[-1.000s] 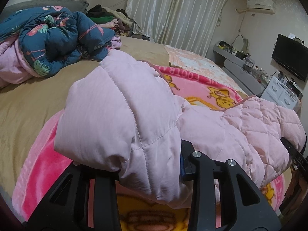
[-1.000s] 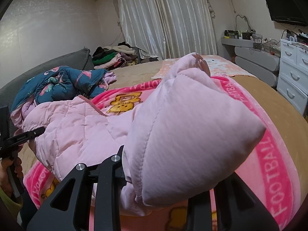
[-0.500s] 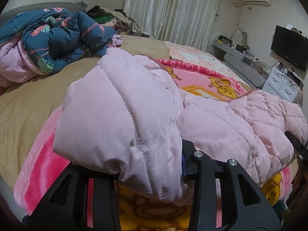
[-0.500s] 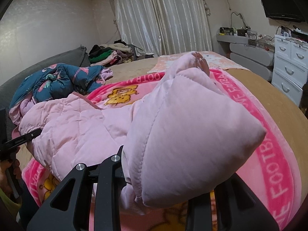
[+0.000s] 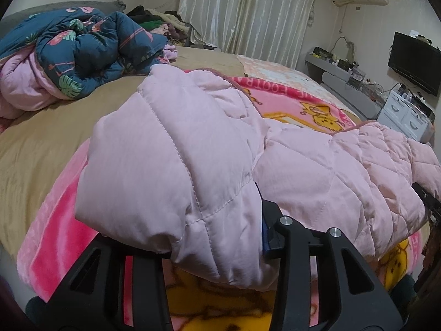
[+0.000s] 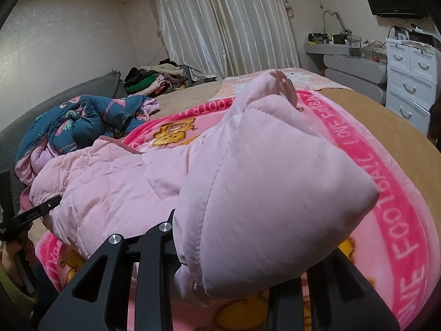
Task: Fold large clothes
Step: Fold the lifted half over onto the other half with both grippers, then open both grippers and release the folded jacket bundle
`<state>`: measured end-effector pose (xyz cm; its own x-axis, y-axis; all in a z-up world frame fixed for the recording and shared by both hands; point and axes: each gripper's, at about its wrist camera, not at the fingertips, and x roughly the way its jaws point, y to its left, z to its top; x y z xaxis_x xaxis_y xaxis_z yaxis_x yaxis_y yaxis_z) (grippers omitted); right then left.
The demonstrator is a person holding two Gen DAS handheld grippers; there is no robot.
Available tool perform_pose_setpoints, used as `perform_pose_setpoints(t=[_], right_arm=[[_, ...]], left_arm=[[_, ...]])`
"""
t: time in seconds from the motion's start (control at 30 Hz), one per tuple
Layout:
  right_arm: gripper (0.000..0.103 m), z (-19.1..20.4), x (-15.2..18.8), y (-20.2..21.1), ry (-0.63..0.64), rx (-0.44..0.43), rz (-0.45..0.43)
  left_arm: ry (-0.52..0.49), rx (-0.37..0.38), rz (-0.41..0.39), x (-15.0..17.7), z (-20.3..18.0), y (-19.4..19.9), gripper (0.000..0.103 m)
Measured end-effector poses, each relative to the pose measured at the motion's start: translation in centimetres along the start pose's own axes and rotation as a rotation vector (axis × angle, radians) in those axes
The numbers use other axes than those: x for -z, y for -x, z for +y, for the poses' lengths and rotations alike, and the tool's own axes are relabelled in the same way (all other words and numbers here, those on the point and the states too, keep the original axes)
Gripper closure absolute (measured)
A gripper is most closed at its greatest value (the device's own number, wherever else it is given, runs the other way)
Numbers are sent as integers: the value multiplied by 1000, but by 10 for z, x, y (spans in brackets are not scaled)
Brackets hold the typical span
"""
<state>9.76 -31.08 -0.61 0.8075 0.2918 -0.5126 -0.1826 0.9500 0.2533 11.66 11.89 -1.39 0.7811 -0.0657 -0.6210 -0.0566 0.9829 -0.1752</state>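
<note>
Pale pink quilted jacket (image 5: 317, 171) draped across a pink cartoon-print blanket (image 5: 55, 237) on a bed with a tan sheet (image 5: 41, 143). One puffy end of it bunched up high between the black fingers (image 5: 300, 251) of the left gripper (image 5: 217, 248), padding bulging over and hiding the left finger's tip completely. Jaws easing apart at this moment, fabric between them and pressed against the blue pad on the right finger; contact on the hidden side impossible to make out.

From the right wrist view, the other end of the jacket (image 6: 261, 193) swollen over the right gripper (image 6: 234, 251), held narrow with cloth pinched against its left finger (image 6: 162, 237); right finger mostly buried under the bulge (only its lower frame showing). A rounded pink flap poking up at the top of that bundle, detail too soft to read.

Left gripper (image 6: 30, 215) also visible at that view's left edge, cut off, with part of a hand (image 6: 13, 256) below it in shadow. Right gripper's tip (image 5: 427, 201) just peeking in at the left view's right edge.

Further back: a dark blue floral duvet (image 5: 82, 52) heaped near the headboard, a pile of clothes (image 6: 154, 78) by the curtains (image 6: 220, 22), white drawers (image 6: 410, 80) partly cropped at the right.
</note>
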Motion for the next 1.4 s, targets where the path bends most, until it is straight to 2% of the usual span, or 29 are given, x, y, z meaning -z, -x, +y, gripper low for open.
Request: perform_pose_setpoints(t=[0.27, 0.47, 0.57, 0.63, 0.77, 0.83, 0.93, 1.2, 1.4], right_arm=[[73, -7, 13, -2, 8, 25, 33], [64, -32, 26, -19, -132, 29, 113], [56, -38, 29, -21, -202, 14, 134], [43, -42, 30, -21, -246, -1, 147], [26, -48, 33, -17, -303, -9, 165], [17, -49, 33, -12, -312, -4, 165], [9, -48, 36, -5, -310, 1, 165], [4, -50, 39, 30, -267, 97, 129], [4, -46, 37, 70, -214, 168, 53]], left_arm=[[3, 1, 18, 12, 11, -2, 68], [21, -7, 34, 22, 17, -9, 60], [27, -9, 36, 26, 19, -9, 57], [35, -9, 39, 27, 21, -9, 54], [44, -7, 48, 28, 23, -6, 49], [52, -4, 55, 28, 27, -5, 42], [68, 1, 68, 31, 31, -2, 35], [84, -12, 60, 42, 45, 21, 11], [103, -65, 22, 44, 63, 56, 9]])
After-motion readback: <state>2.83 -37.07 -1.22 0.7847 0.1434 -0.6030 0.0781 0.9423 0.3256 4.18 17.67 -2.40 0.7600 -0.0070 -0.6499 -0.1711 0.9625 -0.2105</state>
